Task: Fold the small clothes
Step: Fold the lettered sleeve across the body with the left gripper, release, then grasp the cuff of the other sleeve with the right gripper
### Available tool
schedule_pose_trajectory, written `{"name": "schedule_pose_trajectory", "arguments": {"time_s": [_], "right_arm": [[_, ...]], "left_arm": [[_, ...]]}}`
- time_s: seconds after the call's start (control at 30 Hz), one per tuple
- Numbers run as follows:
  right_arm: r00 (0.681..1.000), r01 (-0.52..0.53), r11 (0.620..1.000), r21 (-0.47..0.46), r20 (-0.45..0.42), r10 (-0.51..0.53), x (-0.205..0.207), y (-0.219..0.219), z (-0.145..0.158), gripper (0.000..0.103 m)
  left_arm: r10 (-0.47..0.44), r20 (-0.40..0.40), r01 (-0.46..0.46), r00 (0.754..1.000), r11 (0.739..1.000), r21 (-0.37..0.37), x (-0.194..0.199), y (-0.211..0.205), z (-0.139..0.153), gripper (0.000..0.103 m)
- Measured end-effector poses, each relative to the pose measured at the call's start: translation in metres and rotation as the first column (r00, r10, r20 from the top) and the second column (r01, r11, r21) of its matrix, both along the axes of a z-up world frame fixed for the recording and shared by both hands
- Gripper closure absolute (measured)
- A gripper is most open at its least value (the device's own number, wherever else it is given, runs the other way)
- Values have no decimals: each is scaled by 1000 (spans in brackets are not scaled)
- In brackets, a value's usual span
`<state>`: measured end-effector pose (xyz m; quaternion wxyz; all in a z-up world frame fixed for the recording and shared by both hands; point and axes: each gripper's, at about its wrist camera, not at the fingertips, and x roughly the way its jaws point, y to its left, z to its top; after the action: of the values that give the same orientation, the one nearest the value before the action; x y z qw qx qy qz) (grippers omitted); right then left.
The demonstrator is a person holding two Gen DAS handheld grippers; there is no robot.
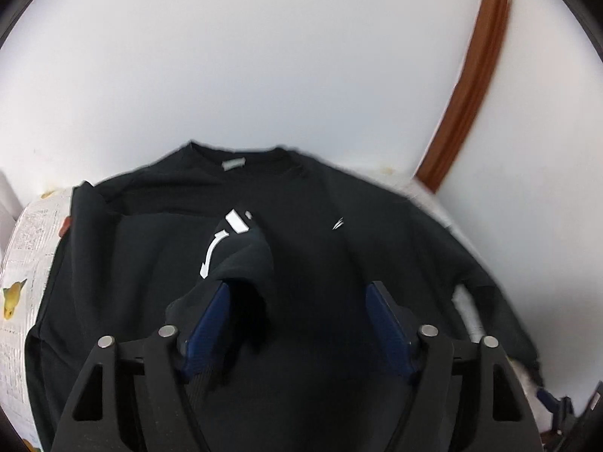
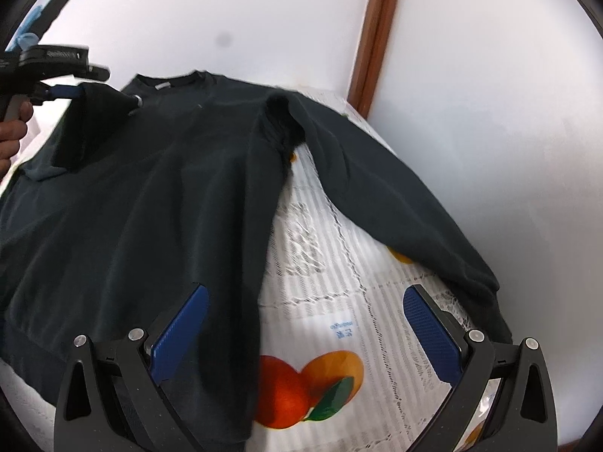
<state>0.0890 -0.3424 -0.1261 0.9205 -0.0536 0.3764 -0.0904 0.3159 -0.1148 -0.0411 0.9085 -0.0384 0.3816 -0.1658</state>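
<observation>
- A black long-sleeved sweatshirt (image 2: 150,196) lies spread face up on a table covered with a white printed cloth (image 2: 328,275); the collar points toward the white wall (image 1: 264,56) at the far edge.
- A brown wooden strip (image 2: 377,30) runs up the wall behind the table, off to the right of the garment.
- The cloth is thin and patterned with grey text-like lines, lace-like borders and printed oranges (image 2: 301,388); a yellow print (image 1: 11,295) shows at its left side in the left wrist view.
- The sweatshirt is a soft, matte knit with a ribbed collar, a pale neck label (image 1: 233,164) and white printed marks (image 1: 226,241) on the chest.
- The left gripper (image 1: 297,301) stands with its blue-padded fingers spread wide; a fold of the left sleeve (image 1: 241,263) drapes over its left finger, so the tongs are released rather than clamped on it.
- From the right wrist view that same gripper (image 2: 71,92) appears at the far left, held by a hand (image 2: 13,128), with dark sleeve fabric bunched at its tip.
- The right gripper (image 2: 305,324) is also spread wide and grasps nothing; its left finger hangs over the shirt's body, its right finger over bare cloth near the cuff.
- The right sleeve (image 2: 377,196) stretches diagonally away from the body, leaving a wedge of cloth exposed between them.
- The hem and lower body are cut off behind the gripper frames, and motion blur softens the shirt's right edge in the left wrist view.
</observation>
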Motion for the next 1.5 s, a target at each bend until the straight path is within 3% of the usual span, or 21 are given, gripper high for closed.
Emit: {"name": "schedule_pose_trajectory", "arguments": {"time_s": [0.13, 0.23, 0.3, 0.37, 0.4, 0.57, 0.67, 0.8, 1.0, 1.1, 1.17, 1.2, 1.37, 1.5], "right_arm": [[998, -40, 999, -8, 39, 40, -13, 17, 19, 2], [995, -80, 997, -1, 59, 80, -12, 35, 33, 9], [991, -111, 994, 11, 74, 110, -6, 51, 41, 21], [988, -139, 990, 17, 70, 138, 4, 68, 46, 44], [986, -155, 988, 19, 62, 153, 13, 78, 47, 47], [959, -282, 959, 22, 33, 281, 65, 144, 46, 46], [928, -372, 928, 23, 4, 372, 97, 187, 40, 36], [896, -443, 896, 11, -22, 443, 133, 239, 25, 34], [888, -455, 890, -31, -95, 450, 182, 288, -16, 34], [902, -424, 905, -39, -114, 417, 198, 293, -28, 43], [899, -429, 903, -22, -110, 425, 202, 291, -28, 86], [890, -445, 896, -3, -116, 441, 203, 290, -25, 92], [877, -479, 878, 20, -25, 479, 191, 260, 12, 94], [931, -360, 933, 11, 64, 359, 206, 197, 47, 94]], "left_arm": [[-8, 26, 9, 1000, 999, -39, -28, 25, 24, 27], [36, 48, -34, 998, 998, -44, -50, 59, 35, 22], [79, 49, -78, 996, 997, -26, -58, 81, 33, 20], [128, 24, -128, 992, 992, -2, -68, 106, 23, 20], [148, 3, -148, 989, 989, 18, -71, 117, 15, 20], [231, -75, -223, 970, 969, 106, -95, 165, -31, 20], [253, -72, -237, 965, 954, 186, -111, 181, -53, 20], [243, -50, -220, 969, 934, 281, -127, 194, -76, 20], [232, -81, -202, 969, 939, 277, -128, 202, -102, 20], [237, -98, -205, 966, 942, 265, -127, 205, -112, 20], [241, -112, -209, 964, 948, 241, -127, 210, -115, 20], [245, -119, -214, 962, 949, 230, -127, 212, -117, 20], [264, -122, -236, 957, 950, 203, -130, 222, -118, 20], [281, -129, -251, 951, 946, 204, -133, 228, -116, 20]]}}
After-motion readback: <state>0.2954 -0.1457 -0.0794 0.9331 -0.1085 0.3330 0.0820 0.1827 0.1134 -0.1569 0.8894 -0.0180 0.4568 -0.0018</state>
